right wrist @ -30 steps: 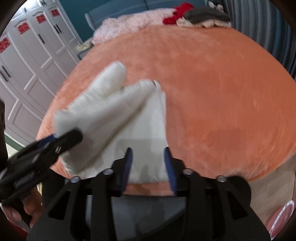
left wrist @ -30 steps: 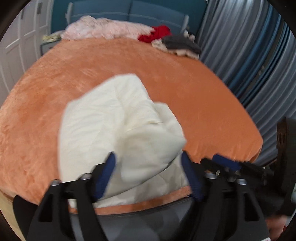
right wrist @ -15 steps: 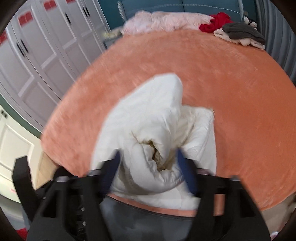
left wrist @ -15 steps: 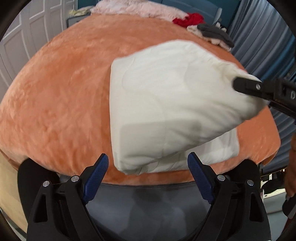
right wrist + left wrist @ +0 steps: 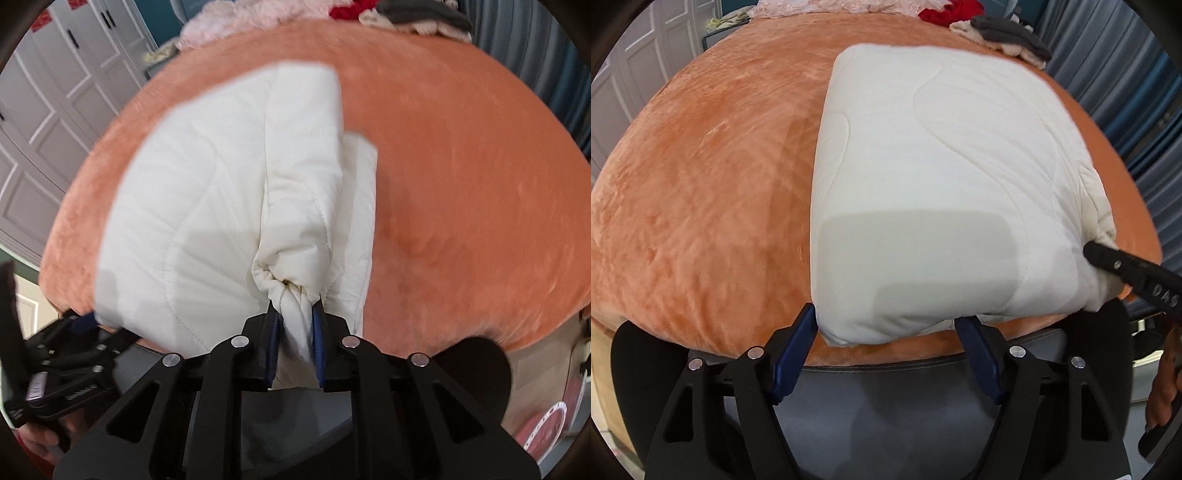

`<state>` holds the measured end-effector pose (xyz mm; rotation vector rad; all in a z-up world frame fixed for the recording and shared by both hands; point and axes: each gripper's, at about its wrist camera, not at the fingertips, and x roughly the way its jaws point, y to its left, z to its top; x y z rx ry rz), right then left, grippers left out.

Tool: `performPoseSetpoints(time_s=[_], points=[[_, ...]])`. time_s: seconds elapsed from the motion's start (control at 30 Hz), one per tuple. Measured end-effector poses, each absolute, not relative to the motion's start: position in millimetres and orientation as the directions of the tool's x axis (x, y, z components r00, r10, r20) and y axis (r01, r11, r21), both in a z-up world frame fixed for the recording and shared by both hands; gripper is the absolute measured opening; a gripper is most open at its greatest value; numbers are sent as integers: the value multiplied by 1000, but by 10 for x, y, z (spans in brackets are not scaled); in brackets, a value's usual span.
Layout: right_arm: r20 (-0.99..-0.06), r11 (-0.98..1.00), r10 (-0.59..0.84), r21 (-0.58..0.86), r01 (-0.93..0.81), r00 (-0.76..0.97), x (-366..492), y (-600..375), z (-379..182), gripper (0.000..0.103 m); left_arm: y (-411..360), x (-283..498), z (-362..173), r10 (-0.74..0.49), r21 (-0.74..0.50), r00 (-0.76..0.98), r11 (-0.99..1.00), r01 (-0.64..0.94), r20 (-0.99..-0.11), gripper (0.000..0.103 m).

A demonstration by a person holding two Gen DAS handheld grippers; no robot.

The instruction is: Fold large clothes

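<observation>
The folded white quilted garment [image 5: 942, 177] is clamped at its bunched corner by the right tool [image 5: 295, 321]; the left tool [image 5: 886, 332] is spread apart, seemingly untouching. Release and smoothing are called for.

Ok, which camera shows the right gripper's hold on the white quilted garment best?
Right wrist: the right gripper pinches a bunched corner of the white quilted garment. Left wrist shows only that gripper's black tip at the garment's edge.
</observation>
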<state>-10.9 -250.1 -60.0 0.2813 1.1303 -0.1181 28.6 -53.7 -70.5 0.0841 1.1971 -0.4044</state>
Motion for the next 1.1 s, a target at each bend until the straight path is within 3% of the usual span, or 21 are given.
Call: performPoseSetpoints(time_s=[0.2, 0.27, 0.33, 0.47, 0.63, 0.77, 0.83, 0.97, 1.1], points=[[-915, 952, 55, 169, 256, 400, 4, -2506, -975, 16, -555, 281, -890, -237, -130, 285, 928, 349, -929, 73], [-911, 947, 64, 184, 263, 406, 37, -2517, -1034, 17, -550, 291, -991, -241, -146, 259, 931, 336, -935, 70], [-910, 945, 70, 191, 264, 410, 92, -2501, -1035, 16, -515, 310, -1115, -232, -156, 230, 938, 309, -945, 59], [-896, 931, 130, 257, 259, 425, 25, -2642, -985, 19, -359, 303, -1100, -264, -199, 225, 940, 277, -938, 59], [-864, 908, 154, 316, 277, 480, -255, -2852, -483, 41, 96, 193, -550, -268, -167, 329, 937, 306, -906, 59], [-819, 913, 108, 306, 270, 564, -225, -2903, -7, 52, 390, 357, -61, -267, -145, 440, 946, 291, -857, 59], [-789, 908, 112, 329, 261, 605, -97, -2922, 178, 66, 391, 584, 160, -290, -166, 488, 945, 282, -823, 59], [-735, 882, 137, 396, 256, 665, 436, -2925, 405, 70, 89, 1076, 442, -318, -187, 564, 942, 279, -762, 59], [-739, 845, 153, 443, 301, 656, 970, -2980, 239, 74, -365, 1597, 430, -341, -206, 558, 934, 292, -756, 59]])
